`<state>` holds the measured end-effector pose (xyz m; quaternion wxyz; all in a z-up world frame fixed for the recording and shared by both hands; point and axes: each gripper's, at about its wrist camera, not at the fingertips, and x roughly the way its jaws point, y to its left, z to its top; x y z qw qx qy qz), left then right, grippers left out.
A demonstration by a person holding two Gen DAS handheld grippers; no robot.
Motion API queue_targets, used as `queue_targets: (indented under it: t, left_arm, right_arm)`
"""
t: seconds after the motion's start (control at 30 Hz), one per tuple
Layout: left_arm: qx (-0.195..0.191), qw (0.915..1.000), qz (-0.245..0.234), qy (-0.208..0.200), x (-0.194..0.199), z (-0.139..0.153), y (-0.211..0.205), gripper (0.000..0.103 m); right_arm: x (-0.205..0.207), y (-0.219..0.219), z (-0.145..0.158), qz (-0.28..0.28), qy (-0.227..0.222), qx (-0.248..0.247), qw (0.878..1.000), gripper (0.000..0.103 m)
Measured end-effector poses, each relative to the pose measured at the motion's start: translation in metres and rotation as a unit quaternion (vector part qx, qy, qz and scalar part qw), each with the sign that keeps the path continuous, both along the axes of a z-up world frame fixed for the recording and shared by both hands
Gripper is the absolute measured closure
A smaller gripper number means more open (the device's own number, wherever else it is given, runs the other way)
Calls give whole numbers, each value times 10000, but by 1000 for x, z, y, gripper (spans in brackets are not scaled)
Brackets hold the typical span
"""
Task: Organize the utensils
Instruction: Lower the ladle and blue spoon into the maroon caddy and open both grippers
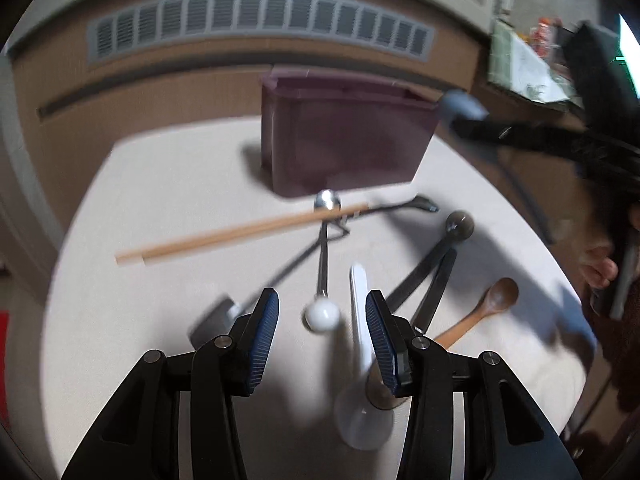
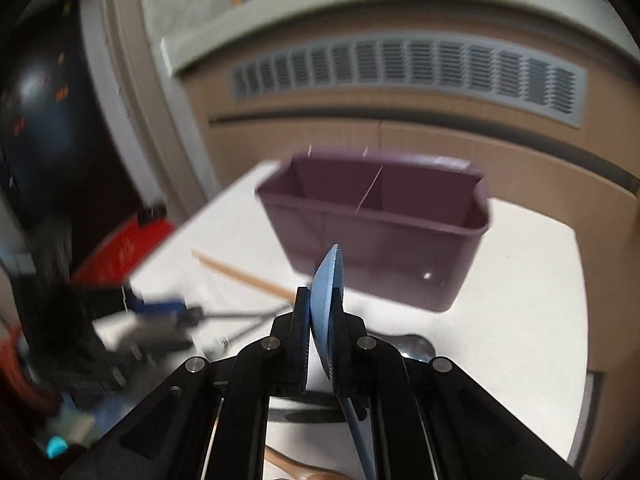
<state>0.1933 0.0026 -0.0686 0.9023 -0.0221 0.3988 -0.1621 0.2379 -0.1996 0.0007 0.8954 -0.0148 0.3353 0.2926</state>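
My left gripper (image 1: 322,320) is open above the table, nothing pressed between its pads. Below it lie a steel spoon with a white ball end (image 1: 321,315) and a white spoon (image 1: 359,300). A pair of wooden chopsticks (image 1: 240,232) rests across the steel spoon's bowl. Further right are a black spoon (image 1: 460,224) and a brown wooden spoon (image 1: 496,296). My right gripper (image 2: 320,300) is shut on a flat blue utensil (image 2: 330,268), held above the table in front of the purple divided bin (image 2: 380,224). The same bin (image 1: 344,136) stands at the table's far side.
The table is white and round-cornered (image 1: 120,320). Behind it runs a tan wall unit with a grey vent grille (image 1: 260,20). A person's hand (image 1: 600,264) shows at the right edge. Red and dark objects (image 2: 120,248) sit beyond the table's left edge.
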Motion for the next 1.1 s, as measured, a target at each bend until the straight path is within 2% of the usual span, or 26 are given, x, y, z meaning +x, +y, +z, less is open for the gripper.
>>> queue_targets:
  t: [0.1,0.2,0.23,0.27,0.33,0.4,0.47,0.6,0.83,0.97,1.03,1.1]
  left_arm:
    - [-5,9991,277,336,7,-14,-4,65]
    - [53,9986,435,298,11,-15,-9,71]
    - [90,9984,463,304,14,-14,-10,81]
    - [126,9982,525,274,15,-11,-11,81]
    - [153,9982,579,-28,12,6,-8,81]
    - [294,9964,582,-551,4,35,-8,81]
    - [229,9945,608,-827,1,60,-3,81]
    - [112,9927,609,-1035,3,88,1,81]
    - [93,9923,478,-1142,-2,99,-7,81]
    - [-112,9897,476,-1347,-8,116,-6,81]
    - [-233,9863,454,-1566,-7,137,-5,81]
    - [-394,9804,391,-1892,1,171,-4,81]
  right_arm:
    - [-7,-2,2,-151,-52,38,9999,97]
    - [-13,-9,0,-295,31,140,9995,97]
    - [-15,-11,-1,-369,25,163,9992,97]
    - [-17,-12,-2,-440,-13,166,9989,97]
    - [-19,-12,-1,-537,-84,194,9983,97]
    - [-23,-19,6,-607,-189,316,9975,97]
    - [-25,-24,12,-608,-209,416,9971,97]
    - [-23,-32,17,-668,-111,656,9955,97]
    - [-20,-39,13,-648,35,882,9940,97]
    - [-14,-45,11,-718,122,1074,9915,97]
    - [-13,-45,23,-723,-50,1169,9905,97]
    - [-12,-42,58,-555,-593,1328,9878,97]
